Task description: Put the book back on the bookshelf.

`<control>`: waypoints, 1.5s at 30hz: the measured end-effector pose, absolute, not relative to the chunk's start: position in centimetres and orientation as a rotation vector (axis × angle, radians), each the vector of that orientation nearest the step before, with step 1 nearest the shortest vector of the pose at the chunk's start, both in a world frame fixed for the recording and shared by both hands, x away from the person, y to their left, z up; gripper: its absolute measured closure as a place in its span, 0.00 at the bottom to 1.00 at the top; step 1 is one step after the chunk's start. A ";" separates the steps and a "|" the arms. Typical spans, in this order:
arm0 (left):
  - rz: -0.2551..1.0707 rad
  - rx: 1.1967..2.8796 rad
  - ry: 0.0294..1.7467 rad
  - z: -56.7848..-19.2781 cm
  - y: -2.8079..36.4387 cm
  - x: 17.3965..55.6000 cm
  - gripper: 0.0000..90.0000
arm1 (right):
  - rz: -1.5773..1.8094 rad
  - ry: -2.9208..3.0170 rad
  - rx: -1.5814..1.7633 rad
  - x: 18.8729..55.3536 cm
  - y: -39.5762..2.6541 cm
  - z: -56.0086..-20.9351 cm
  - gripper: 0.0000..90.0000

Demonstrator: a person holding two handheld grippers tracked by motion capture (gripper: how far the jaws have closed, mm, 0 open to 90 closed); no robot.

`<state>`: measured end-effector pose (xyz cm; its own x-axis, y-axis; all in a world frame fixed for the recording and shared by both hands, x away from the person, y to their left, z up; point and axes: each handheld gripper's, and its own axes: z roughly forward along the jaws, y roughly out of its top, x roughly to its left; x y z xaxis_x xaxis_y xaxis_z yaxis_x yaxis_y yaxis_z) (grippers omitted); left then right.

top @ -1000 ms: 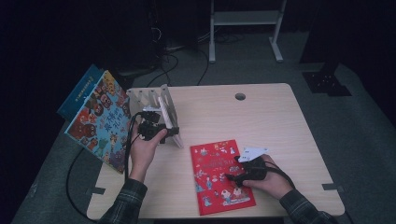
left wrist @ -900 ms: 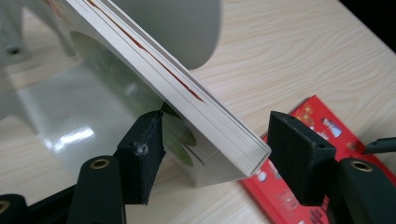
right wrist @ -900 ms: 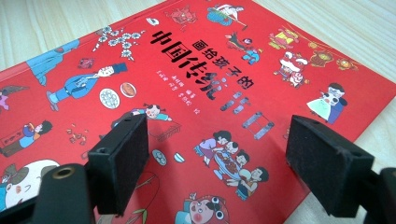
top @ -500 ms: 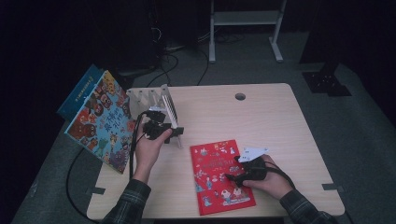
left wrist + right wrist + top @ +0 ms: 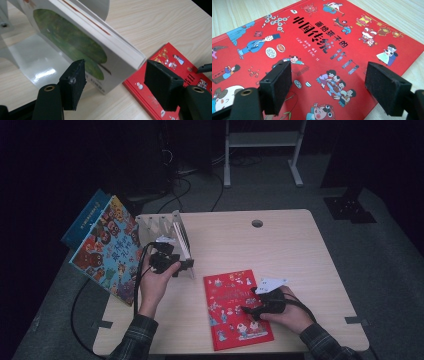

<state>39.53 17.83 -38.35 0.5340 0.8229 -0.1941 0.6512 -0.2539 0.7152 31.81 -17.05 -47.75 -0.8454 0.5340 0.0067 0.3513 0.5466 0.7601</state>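
A white book with a green picture on its cover (image 5: 82, 45) stands tilted in the white rack (image 5: 155, 222), seen as the white book (image 5: 183, 241) in the high view. My left gripper (image 5: 115, 75) stands open, its jaws having just been opening, with the book's lower corner between them and both pads clear of it. From above, the left gripper (image 5: 184, 266) sits at the rack's near end. A red picture book (image 5: 235, 307) lies flat near the table's front edge. My right gripper (image 5: 328, 82) hovers open just over the red picture book (image 5: 317, 37), also seen as the right gripper (image 5: 248, 312).
Two large colourful books (image 5: 107, 247) lean off the table's left edge beside the rack. A cable hole (image 5: 257, 223) sits at the far middle of the wooden table (image 5: 300, 255). A metal stand (image 5: 262, 140) is on the floor behind.
The left gripper has shifted slightly toward the person at the rack's near end and its jaws have spread off the white book. The right hand has stayed put.
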 end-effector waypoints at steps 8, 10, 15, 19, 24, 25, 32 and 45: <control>0.344 2.045 1.155 -38.6 18.7 37.7 0.37 | 1.180 2.558 0.745 31.8 -17.0 -47.7 0.23; 0.351 2.057 1.132 -38.8 18.8 37.3 0.37 | 1.180 2.558 0.745 31.8 -17.0 -47.7 0.23; 0.317 2.058 1.114 -39.4 18.8 35.8 0.37 | 1.180 2.558 0.745 31.8 -17.0 -47.7 0.23; 0.292 2.082 1.094 -39.9 18.8 34.8 0.39 | 1.181 2.558 0.746 31.8 -17.1 -47.8 0.23; 0.257 2.140 1.058 -40.9 18.8 33.6 0.41 | 1.181 2.557 0.747 31.8 -17.1 -47.8 0.23; 0.239 2.144 1.047 -41.1 18.8 33.4 0.42 | 1.181 2.557 0.747 31.8 -17.1 -47.8 0.23; 0.181 2.201 0.993 -42.1 17.9 32.2 0.43 | 1.181 2.557 0.747 31.7 -17.0 -47.8 0.19; 0.045 2.190 0.890 -44.5 14.6 31.5 0.20 | 1.169 2.551 0.769 31.7 -16.8 -47.9 0.14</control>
<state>31.47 14.61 -44.51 0.7568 0.6103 -0.2338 0.5837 -0.4702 0.6619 31.74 -16.79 -47.86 -0.8355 0.5495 0.0080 0.3648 0.5437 0.7558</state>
